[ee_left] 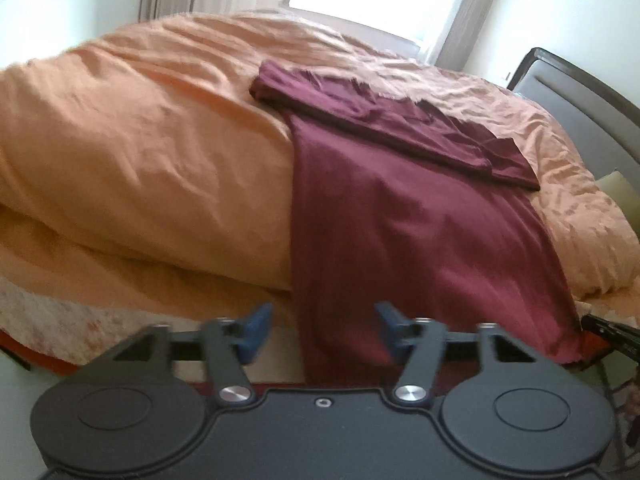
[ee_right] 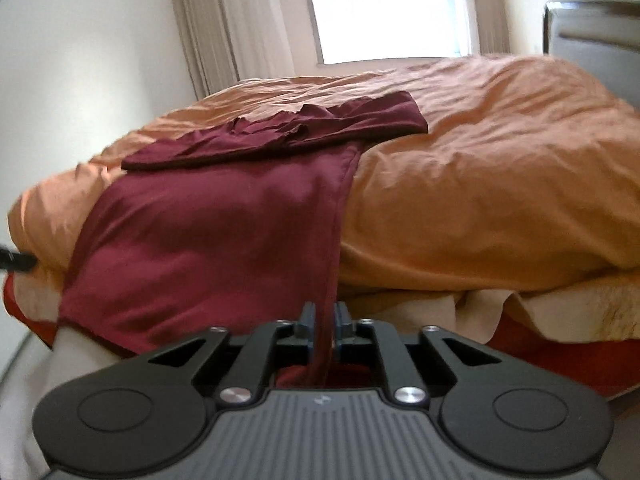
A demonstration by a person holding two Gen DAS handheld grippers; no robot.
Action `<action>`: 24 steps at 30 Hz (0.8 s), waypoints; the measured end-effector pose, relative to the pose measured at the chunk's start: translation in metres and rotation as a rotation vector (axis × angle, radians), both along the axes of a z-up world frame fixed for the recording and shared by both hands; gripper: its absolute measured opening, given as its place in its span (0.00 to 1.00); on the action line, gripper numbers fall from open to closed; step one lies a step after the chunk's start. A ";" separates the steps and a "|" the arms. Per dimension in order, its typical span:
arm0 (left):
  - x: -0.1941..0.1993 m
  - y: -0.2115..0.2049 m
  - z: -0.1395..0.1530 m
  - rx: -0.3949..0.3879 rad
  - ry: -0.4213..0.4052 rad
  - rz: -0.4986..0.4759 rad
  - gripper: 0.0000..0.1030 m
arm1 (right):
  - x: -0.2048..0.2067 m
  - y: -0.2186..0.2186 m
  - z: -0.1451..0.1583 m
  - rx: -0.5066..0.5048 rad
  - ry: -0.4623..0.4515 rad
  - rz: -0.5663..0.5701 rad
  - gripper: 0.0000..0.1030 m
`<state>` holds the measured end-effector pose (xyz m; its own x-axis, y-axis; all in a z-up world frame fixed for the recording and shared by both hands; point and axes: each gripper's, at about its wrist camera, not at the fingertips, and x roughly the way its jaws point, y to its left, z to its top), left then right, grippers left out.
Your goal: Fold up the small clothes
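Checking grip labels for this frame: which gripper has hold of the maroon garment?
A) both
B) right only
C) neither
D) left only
B: the right gripper is shut on a hem of the maroon garment, while the left gripper stands open, holding nothing.

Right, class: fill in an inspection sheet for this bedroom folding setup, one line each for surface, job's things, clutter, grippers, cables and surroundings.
Surface: bed with a rumpled orange duvet; a pale sheet shows under its near edge.
Job's things: one maroon garment, its far part folded across the top, its near part draped over the bed's edge.
Clutter: nothing seen on the duvet.
Grippers: left gripper open, at the garment's hanging hem, gripping nothing; right gripper shut on the garment's near side edge.
Cables: nothing seen.
Surroundings: bright window with pale curtains, white walls, grey headboard.
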<state>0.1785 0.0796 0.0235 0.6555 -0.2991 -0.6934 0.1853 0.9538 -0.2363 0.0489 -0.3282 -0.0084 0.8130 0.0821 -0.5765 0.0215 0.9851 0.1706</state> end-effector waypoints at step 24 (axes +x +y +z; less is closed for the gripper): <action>-0.026 -0.052 -0.011 0.082 -0.212 -0.187 0.99 | -0.025 0.127 -0.054 -0.787 -0.205 0.255 0.79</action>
<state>0.1521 0.0278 0.0129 0.7272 -0.3768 -0.5738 0.3967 0.9128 -0.0966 0.0243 -0.2007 -0.0621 0.9184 -0.0858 -0.3861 -0.1742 0.7888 -0.5895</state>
